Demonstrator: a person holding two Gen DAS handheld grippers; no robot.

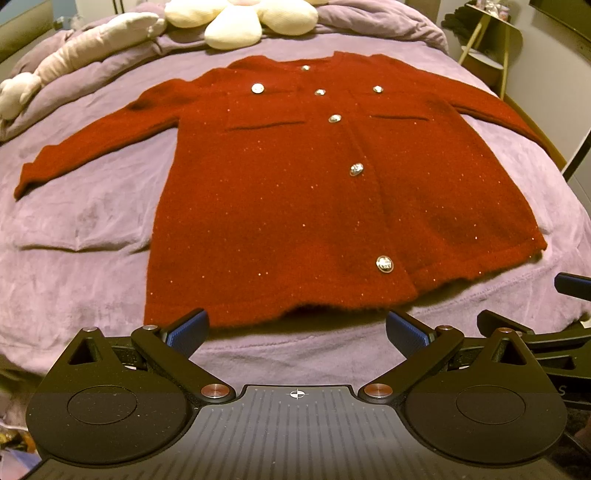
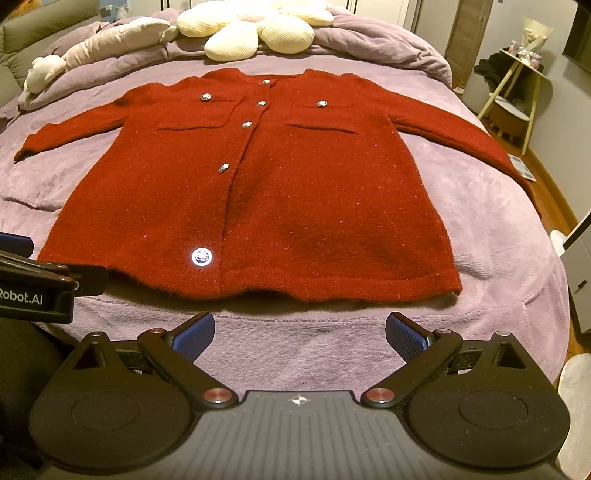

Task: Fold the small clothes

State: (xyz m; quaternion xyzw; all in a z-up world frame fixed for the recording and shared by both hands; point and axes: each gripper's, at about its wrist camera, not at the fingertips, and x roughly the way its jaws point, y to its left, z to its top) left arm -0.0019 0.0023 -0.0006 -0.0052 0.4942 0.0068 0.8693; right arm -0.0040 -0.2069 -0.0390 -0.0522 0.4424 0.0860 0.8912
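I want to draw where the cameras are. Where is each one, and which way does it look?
Left wrist: sits on the left hand-held gripper, open, at the bed's foot, facing the red cardigan and the pillows; the other gripper pokes in at the right.
Right wrist: sits on the right hand-held gripper, open, facing the same way; the left gripper shows at the left edge.
Both share: cardigan, purple blanket, flower pillow.
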